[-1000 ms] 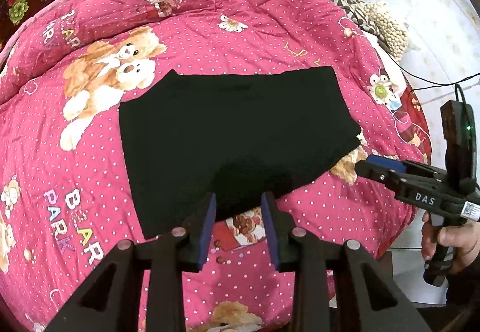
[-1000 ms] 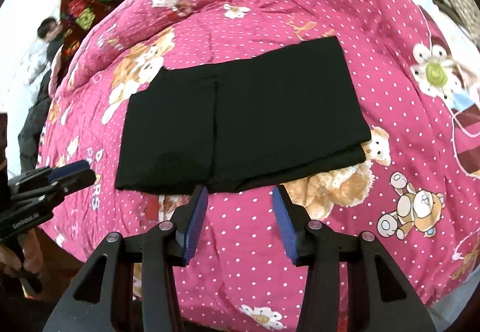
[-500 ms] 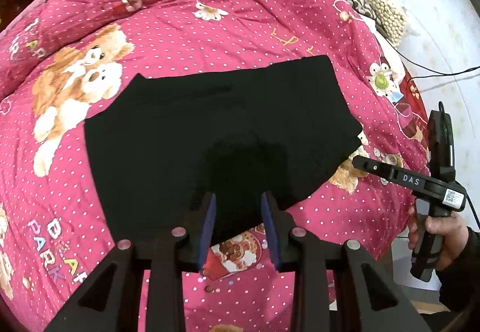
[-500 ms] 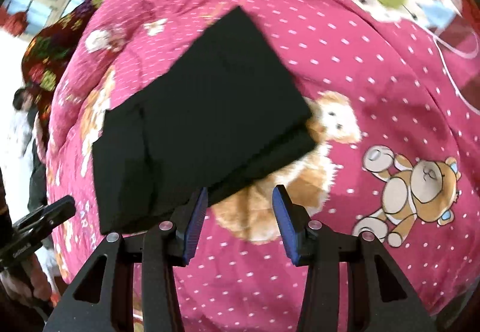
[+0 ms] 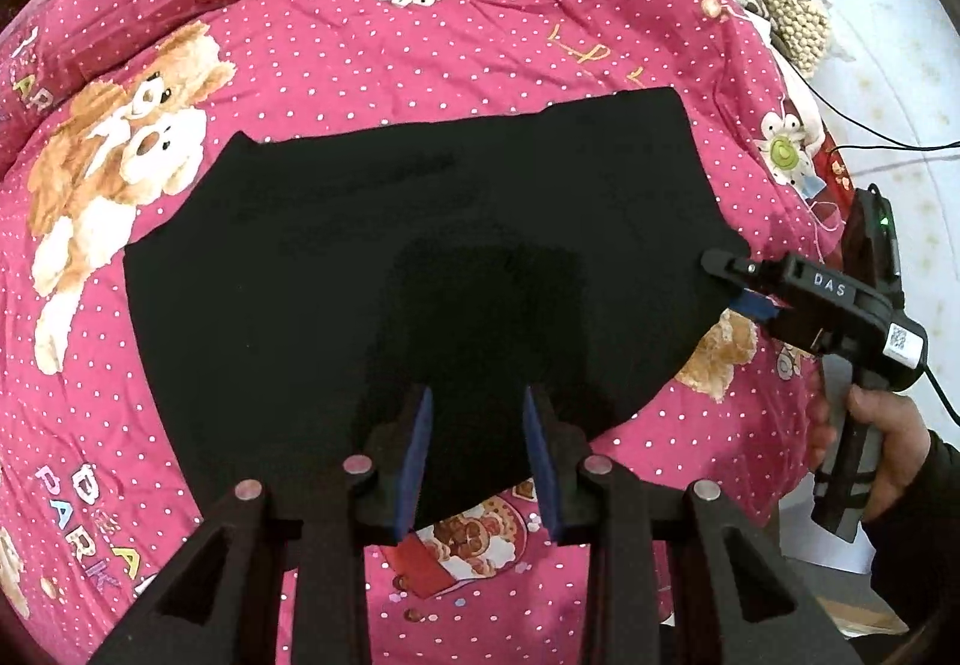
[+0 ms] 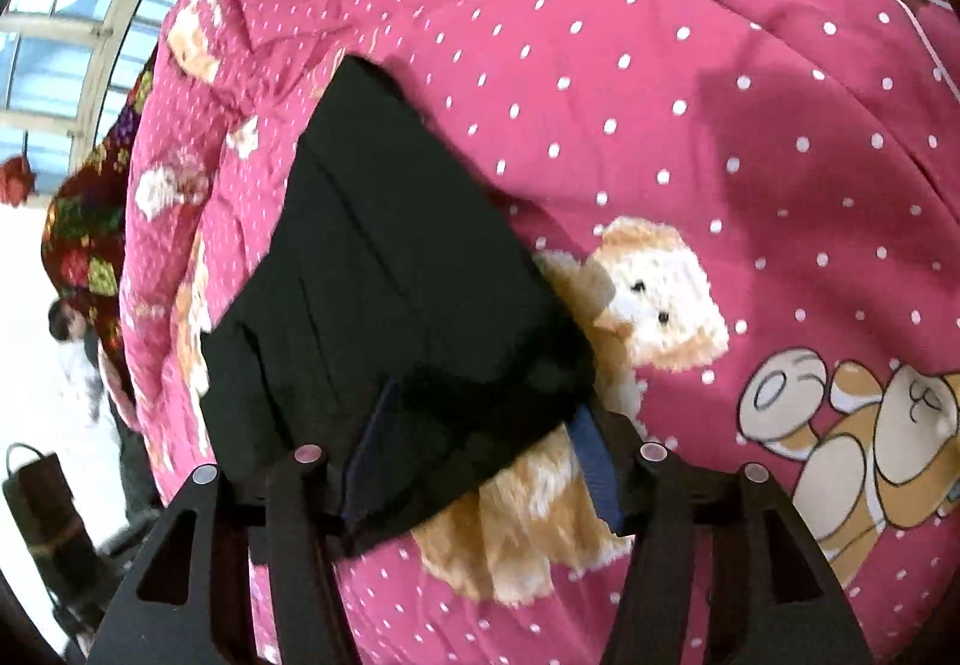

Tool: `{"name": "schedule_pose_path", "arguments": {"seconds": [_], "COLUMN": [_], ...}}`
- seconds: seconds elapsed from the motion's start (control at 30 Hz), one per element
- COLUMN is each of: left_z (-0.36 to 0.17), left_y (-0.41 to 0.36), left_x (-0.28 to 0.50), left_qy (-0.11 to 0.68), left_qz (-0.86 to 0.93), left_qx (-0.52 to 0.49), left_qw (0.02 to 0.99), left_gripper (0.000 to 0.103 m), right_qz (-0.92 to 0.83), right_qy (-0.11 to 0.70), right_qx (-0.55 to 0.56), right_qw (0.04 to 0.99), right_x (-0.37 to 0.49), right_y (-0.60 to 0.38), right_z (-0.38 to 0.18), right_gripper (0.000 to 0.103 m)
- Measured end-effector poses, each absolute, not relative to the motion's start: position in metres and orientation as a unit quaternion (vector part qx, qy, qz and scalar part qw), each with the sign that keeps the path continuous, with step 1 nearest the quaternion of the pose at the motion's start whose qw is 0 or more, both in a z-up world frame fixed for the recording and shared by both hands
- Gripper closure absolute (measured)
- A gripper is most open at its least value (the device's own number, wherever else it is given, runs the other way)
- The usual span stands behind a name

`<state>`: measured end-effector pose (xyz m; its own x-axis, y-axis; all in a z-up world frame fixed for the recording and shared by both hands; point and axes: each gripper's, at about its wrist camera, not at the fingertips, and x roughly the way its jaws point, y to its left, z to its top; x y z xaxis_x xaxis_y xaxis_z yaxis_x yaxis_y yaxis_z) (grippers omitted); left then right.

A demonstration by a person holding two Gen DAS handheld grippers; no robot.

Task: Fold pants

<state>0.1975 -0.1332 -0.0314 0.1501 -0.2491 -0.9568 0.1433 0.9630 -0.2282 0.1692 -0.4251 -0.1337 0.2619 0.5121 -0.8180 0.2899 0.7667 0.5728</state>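
Black pants (image 5: 420, 257), folded into a flat rectangle, lying in the middle of the pink bear-print quilt (image 5: 420, 35) on the bed. Landmark: the pants.

Left gripper (image 5: 477, 449) poised over the pants' near edge, fingers (image 5: 420, 461) partly open, blue pads straddling the hem with dark cloth showing between them; no pinch visible, pads apart from the fabric.

Right gripper (image 5: 729, 284) at the pants' right corner, seen from the left wrist view with its tip on the corner's edge. From its own view, right gripper (image 6: 480, 461) fingers spread wide, jaws just opened further, the folded corner (image 6: 480, 425) lying between the pads; left pad against the cloth, right pad (image 6: 594, 461) just beside the corner; no clamp shown.

Hand (image 5: 882, 443) on the right gripper's handle, off the pants' right side, beyond the quilt's edge. Printed bear (image 6: 654, 299) just beside the pants' right corner.
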Motion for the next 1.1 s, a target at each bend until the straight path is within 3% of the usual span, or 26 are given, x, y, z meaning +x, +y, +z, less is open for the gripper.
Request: {"name": "schedule_pose_path", "arguments": {"seconds": [0.2, 0.23, 0.27, 0.3, 0.6, 1.1], "left_z": [-0.04, -0.041, -0.042, -0.043, -0.039, -0.027], "left_y": [-0.128, -0.126, -0.125, -0.124, -0.111, -0.062], "left_x": [0.198, 0.198, 0.198, 0.198, 0.193, 0.156], "left_qy": [0.649, 0.65, 0.651, 0.652, 0.649, 0.628], "left_qz": [-0.119, -0.117, -0.114, -0.11, -0.091, -0.053], "left_qx": [-0.046, -0.048, -0.049, -0.05, -0.056, -0.1], "left_qw": [0.75, 0.749, 0.749, 0.749, 0.753, 0.77], "left_gripper": [0.069, 0.069, 0.069, 0.069, 0.069, 0.069], "right_qz": [0.053, 0.047, 0.041, 0.04, 0.045, 0.177], "right_qy": [0.614, 0.618, 0.62, 0.62, 0.613, 0.551], "right_qx": [0.32, 0.317, 0.312, 0.311, 0.285, 0.162], "right_qw": [0.72, 0.718, 0.719, 0.719, 0.735, 0.799], "right_x": [0.174, 0.177, 0.179, 0.179, 0.182, 0.185], "right_y": [-0.419, -0.418, -0.418, -0.419, -0.411, -0.314], "right_z": [-0.142, -0.14, -0.137, -0.135, -0.112, -0.002], "right_gripper": [0.047, 0.051, 0.063, 0.068, 0.081, 0.083]}}
